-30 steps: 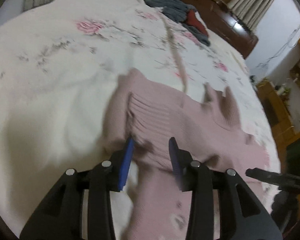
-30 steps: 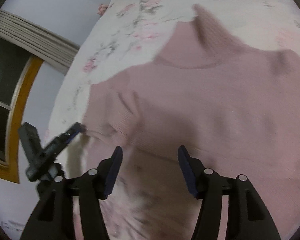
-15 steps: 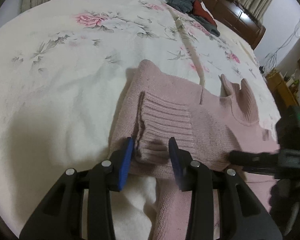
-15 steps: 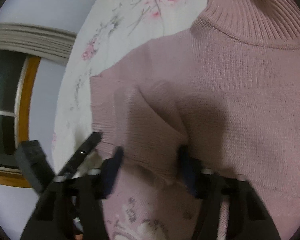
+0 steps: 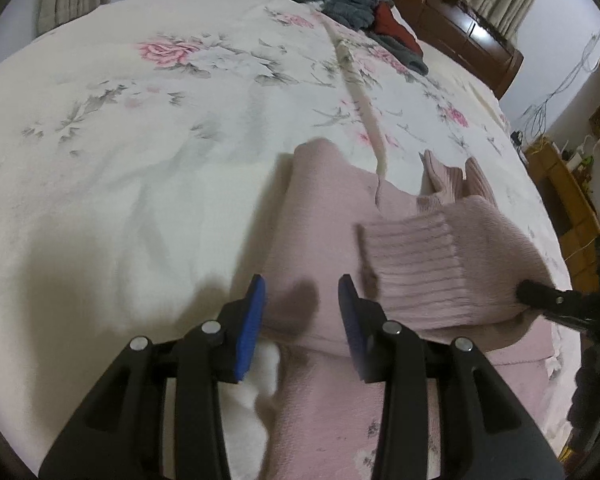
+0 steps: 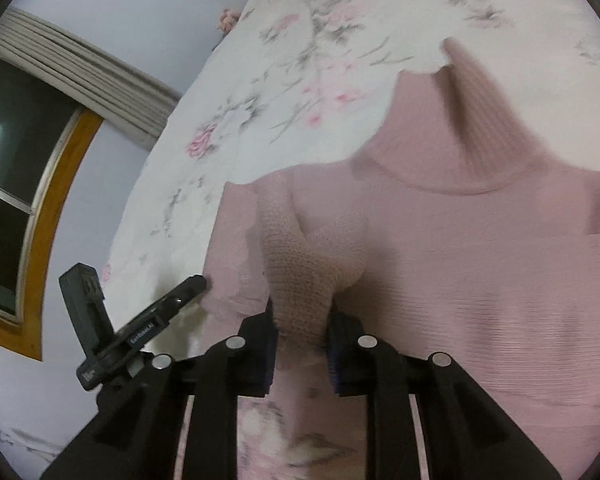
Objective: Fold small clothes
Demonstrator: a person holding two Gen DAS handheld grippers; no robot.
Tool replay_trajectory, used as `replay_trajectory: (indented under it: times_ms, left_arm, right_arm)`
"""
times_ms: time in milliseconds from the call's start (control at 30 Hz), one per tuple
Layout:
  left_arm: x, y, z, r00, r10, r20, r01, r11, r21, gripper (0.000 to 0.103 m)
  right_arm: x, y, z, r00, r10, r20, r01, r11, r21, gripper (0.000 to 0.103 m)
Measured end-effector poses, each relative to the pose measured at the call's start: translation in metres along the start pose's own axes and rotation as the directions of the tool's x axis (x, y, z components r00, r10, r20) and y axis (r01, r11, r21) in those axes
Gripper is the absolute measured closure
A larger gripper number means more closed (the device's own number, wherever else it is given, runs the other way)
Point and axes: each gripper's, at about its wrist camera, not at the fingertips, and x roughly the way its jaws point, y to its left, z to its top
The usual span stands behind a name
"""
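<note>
While the pink sweater (image 6: 460, 260) lies spread on the floral bedspread (image 5: 140, 140), we've got our right gripper (image 6: 302, 344) pinched tight on its ribbed sleeve cuff (image 6: 300, 272), holding that cuff over the sweater's body! Our left gripper (image 5: 300, 312) hovers with its blue pads (image 5: 252, 320) wide apart and nothing between them, just above the folded left edge of the sweater. Far up the bed, a heap of grey and red clothes (image 5: 360, 12) sits near the wooden headboard (image 5: 460, 20).
</note>
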Motion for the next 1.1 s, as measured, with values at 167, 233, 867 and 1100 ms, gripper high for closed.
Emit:
replay_trajectory:
  times_ms: [167,233,867,1100]
  left_arm:
    - [0.019,-0.014,-0.002,0.999,0.042,-0.027,-0.041,0.998,0.047,0.065]
    - [0.029,-0.018,-0.005,0.996,0.084,-0.040,-0.081,0.994,0.072,0.065]
    - [0.033,-0.017,-0.012,0.994,0.095,-0.046,-0.089,0.990,0.110,0.059]
    - [0.040,-0.010,-0.013,0.996,0.070,-0.053,-0.065,0.994,0.085,0.057]
  right_arm:
    - [-0.015,-0.038,-0.004,1.000,-0.024,0.011,0.024,0.998,0.057,0.083]
    - [-0.009,-0.052,-0.007,0.999,-0.036,-0.009,0.037,0.996,0.086,0.082]
    - [-0.009,-0.004,-0.012,0.971,-0.235,0.038,0.238,0.967,-0.093,0.058]
    - [0.013,0.046,-0.011,0.959,-0.274,0.070,0.283,0.939,-0.194,0.055]
